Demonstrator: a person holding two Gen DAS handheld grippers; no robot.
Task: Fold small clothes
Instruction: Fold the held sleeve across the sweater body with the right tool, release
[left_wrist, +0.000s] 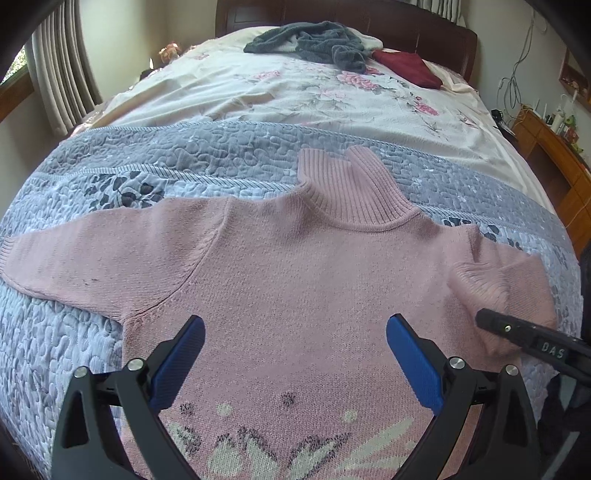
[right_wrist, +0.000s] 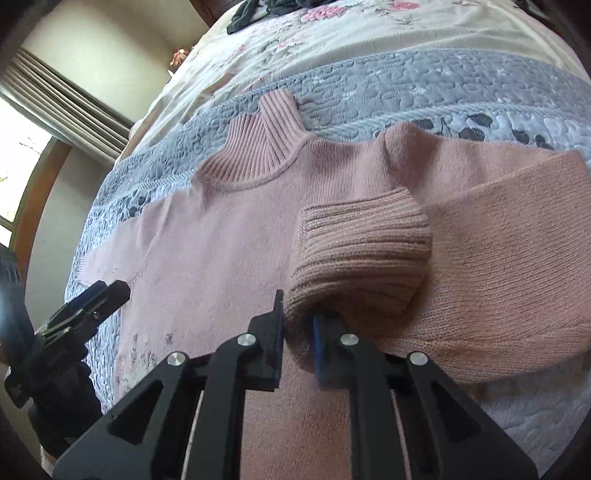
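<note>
Left wrist view: my left gripper (left_wrist: 295, 354) hangs with its blue-padded jaws spread wide and empty above the chest of the pink sweater (left_wrist: 280, 266), which lies flat on the grey quilt (left_wrist: 155, 162). One sleeve (left_wrist: 85, 254) lies stretched out to the left. Only this view shows a maroon cloth (left_wrist: 406, 68) near the headboard. Right wrist view: my right gripper (right_wrist: 297, 325) is clamped on the ribbed cuff (right_wrist: 362, 254) of the other sleeve, folded over the body.
</note>
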